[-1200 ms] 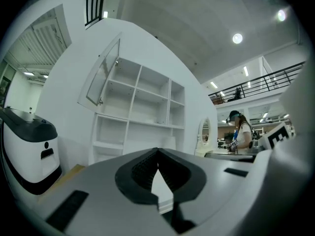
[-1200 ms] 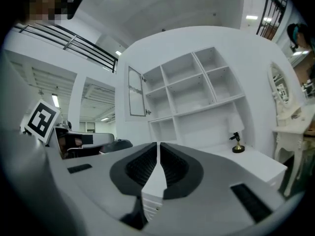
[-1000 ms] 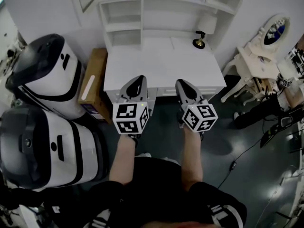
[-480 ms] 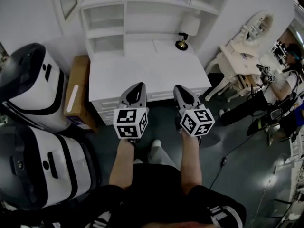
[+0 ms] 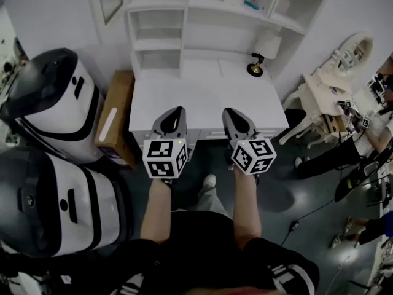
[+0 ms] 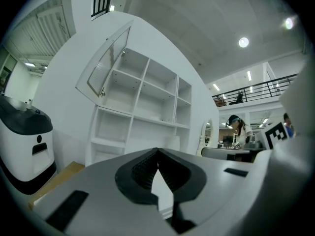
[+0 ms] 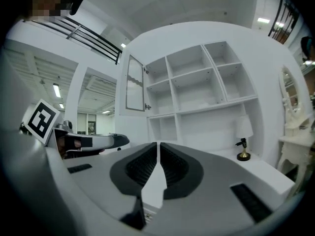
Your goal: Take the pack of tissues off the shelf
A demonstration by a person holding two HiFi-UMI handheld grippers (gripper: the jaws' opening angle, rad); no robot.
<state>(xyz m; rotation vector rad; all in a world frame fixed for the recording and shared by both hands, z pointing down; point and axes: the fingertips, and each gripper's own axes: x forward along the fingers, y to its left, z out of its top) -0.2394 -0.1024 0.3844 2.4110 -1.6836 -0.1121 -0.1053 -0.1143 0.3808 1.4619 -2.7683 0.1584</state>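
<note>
Presently, the left gripper (image 5: 174, 112) and right gripper (image 5: 230, 112) are held shut and empty before the worktop (image 5: 202, 97). Approach is in hand; opened jaws must be raised to the shelf (image 5: 202, 3).

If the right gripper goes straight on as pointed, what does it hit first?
Probably the back panel of the white shelf unit, above the desk and left of the lamp. Nothing shows in between, though depth is unclear.
</note>
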